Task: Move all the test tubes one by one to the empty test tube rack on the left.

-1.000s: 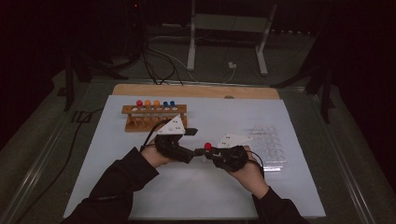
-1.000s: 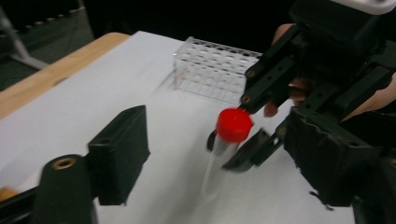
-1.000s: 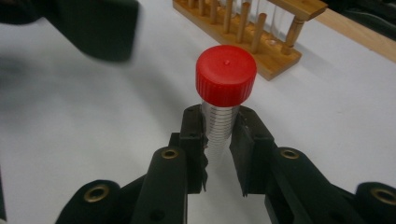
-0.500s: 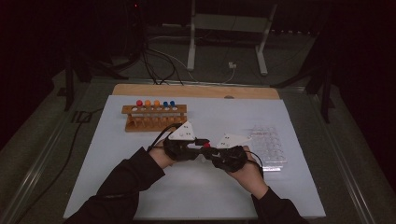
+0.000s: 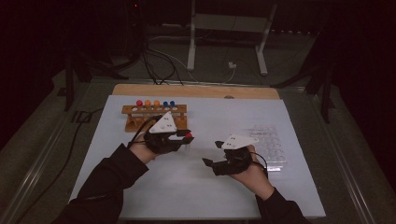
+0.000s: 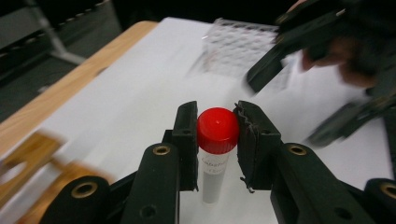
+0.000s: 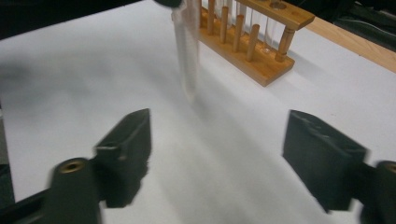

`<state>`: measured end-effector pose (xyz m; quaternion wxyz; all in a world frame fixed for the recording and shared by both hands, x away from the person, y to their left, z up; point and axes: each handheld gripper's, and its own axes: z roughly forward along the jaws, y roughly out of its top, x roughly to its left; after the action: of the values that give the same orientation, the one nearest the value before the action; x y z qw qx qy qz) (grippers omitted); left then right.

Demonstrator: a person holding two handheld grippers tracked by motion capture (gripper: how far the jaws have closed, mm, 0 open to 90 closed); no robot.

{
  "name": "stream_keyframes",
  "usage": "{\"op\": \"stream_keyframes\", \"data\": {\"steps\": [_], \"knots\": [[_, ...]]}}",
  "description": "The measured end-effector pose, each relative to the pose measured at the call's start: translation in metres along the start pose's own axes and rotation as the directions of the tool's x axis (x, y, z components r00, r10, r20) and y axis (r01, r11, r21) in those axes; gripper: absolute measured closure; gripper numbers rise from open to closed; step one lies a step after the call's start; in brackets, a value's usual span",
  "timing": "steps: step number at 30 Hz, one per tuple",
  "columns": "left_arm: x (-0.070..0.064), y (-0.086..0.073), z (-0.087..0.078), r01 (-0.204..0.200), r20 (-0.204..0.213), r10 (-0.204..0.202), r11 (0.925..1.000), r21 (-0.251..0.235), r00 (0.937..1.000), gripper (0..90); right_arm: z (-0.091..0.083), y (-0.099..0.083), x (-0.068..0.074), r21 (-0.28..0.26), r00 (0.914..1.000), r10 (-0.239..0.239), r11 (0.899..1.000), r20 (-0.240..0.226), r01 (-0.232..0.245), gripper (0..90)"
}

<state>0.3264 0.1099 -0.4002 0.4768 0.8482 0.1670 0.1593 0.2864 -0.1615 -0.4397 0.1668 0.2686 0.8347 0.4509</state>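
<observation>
Left gripper (image 6: pixel 217 140) clamped — right gripper (image 7: pixel 217 158) agape

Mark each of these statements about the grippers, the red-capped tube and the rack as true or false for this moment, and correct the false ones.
1. The left gripper is shut on the red-capped tube. True.
2. The right gripper grips a tube. False: its jaws stand wide apart with nothing between them.
3. The wooden rack holds tubes with red, orange and blue caps. True.
4. The clear well plate lies to the left of the rack. False: in the high view it lies to the rack's right, beyond the right gripper.
5. The red-capped tube stands in the rack. False: it is held in front of the rack, apart from it.
</observation>
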Motion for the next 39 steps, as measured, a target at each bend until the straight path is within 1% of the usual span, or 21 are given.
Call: {"op": "stream_keyframes", "data": {"steps": [1,3,5,7,10,12,13,14,16,20,21,22,24,25,28,31,32,34,36,37,39], "knots": [[0.004,-0.003,-0.005,0.006,-0.015,-0.006,1.0,0.004,0.9999,71.8,-0.001,0.0,0.0,0.0,0.9999,0.007,1.0,-0.008,-0.007,18.8],[0.01,-0.01,-0.016,0.02,-0.054,-0.019,0.9997,0.013,0.9983,71.8,-0.002,0.0,0.0,-0.005,0.9999,0.016,1.0,-0.004,-0.016,14.3],[0.017,-0.017,-0.026,0.031,-0.094,-0.028,0.9992,0.027,0.9952,71.8,-0.004,0.0,-0.001,-0.008,0.9997,0.025,1.0,-0.007,-0.025,4.6],[0.026,-0.023,-0.037,0.047,-0.129,-0.042,0.9983,0.035,0.9908,71.8,-0.005,0.0,-0.001,-0.011,0.9996,0.028,1.0,-0.009,-0.028,1.6],[0.039,-0.032,-0.053,0.075,-0.191,-0.065,0.9962,0.045,0.9795,71.9,-0.007,-0.001,-0.003,-0.021,0.9992,0.029,0.999,-0.026,-0.03,0.0],[0.048,-0.036,-0.063,0.096,-0.228,-0.083,0.9942,0.047,0.97,71.9,-0.007,-0.001,-0.004,-0.022,0.9991,0.04,0.999,-0.016,-0.041,0.0],[0.053,-0.038,-0.069,0.107,-0.242,-0.095,0.9936,0.036,0.9657,71.9,-0.007,-0.001,-0.005,-0.026,0.9989,0.044,0.999,-0.014,-0.045,0.0],[0.058,-0.039,-0.073,0.12,-0.259,-0.108,0.9923,0.03,0.9599,71.9,-0.008,-0.001,-0.006,-0.028,0.9986,0.051,0.998,-0.016,-0.052,0.0],[0.069,-0.041,-0.082,0.138,-0.293,-0.127,0.9903,0.016,0.9475,71.9,-0.008,-0.001,-0.006,-0.035,0.999,0.043,0.998,-0.011,-0.043,0.0],[0.089,-0.041,-0.089,0.159,-0.362,-0.15,0.9872,-0.005,0.92,71.9,-0.011,-0.001,-0.007,-0.069,0.9985,0.054,0.996,0.002,-0.054,0.0],[0.093,-0.041,-0.09,0.158,-0.389,-0.151,0.9873,-0.014,0.9089,71.9,-0.012,-0.001,-0.007,-0.073,0.9983,0.058,0.996,0.0,-0.058,0.0],[0.098,-0.042,-0.091,0.167,-0.398,-0.164,0.9856,-0.028,0.9025,71.9,-0.012,-0.001,-0.008,-0.077,0.9982,0.061,0.995,0.001,-0.06,0.0],[0.104,-0.042,-0.091,0.168,-0.431,-0.167,0.9852,-0.035,0.887,71.9,-0.013,-0.001,-0.009,-0.078,0.9981,0.062,0.995,0.008,-0.061,0.0],[0.108,-0.042,-0.091,0.177,-0.436,-0.179,0.9832,-0.044,0.8818,71.9,-0.013,-0.001,-0.009,-0.08,0.9979,0.064,0.995,0.006,-0.063,0.0],[0.12,-0.042,-0.092,0.192,-0.468,-0.209,0.9777,-0.084,0.8588,71.9,-0.013,-0.001,-0.009,-0.077,0.998,0.063,0.995,0.005,-0.062,0.0],[0.129,-0.042,-0.09,0.198,-0.493,-0.229,0.9734,-0.115,0.8395,71.9,-0.013,-0.001,-0.01,-0.078,0.998,0.063,0.995,0.007,-0.062,0.0],[0.131,-0.042,-0.088,0.194,-0.501,-0.228,0.9735,-0.12,0.8346,71.9,-0.013,-0.001,-0.01,-0.078,0.998,0.062,0.995,0.01,-0.061,0.0],[0.137,-0.044,-0.086,0.207,-0.5,-0.255,0.9666,-0.151,0.8278,71.9,-0.013,-0.001,-0.01,-0.079,0.9979,0.065,0.995,0.008,-0.064,0.0],[0.141,-0.047,-0.081,0.212,-0.51,-0.259,0.9658,-0.149,0.8204,71.9,-0.013,-0.002,-0.011,-0.078,0.9979,0.064,0.995,0.009,-0.063,0.0],[0.143,-0.049,-0.078,0.223,-0.503,-0.272,0.9621,-0.157,0.8205,71.9,-0.013,-0.002,-0.011,-0.077,0.9978,0.066,0.995,0.009,-0.065,0.0],[0.146,-0.054,-0.072,0.229,-0.512,-0.268,0.9633,-0.14,0.816,71.9,-0.013,-0.003,-0.011,-0.076,0.9977,0.067,0.995,0.01,-0.066,0.0]]}}
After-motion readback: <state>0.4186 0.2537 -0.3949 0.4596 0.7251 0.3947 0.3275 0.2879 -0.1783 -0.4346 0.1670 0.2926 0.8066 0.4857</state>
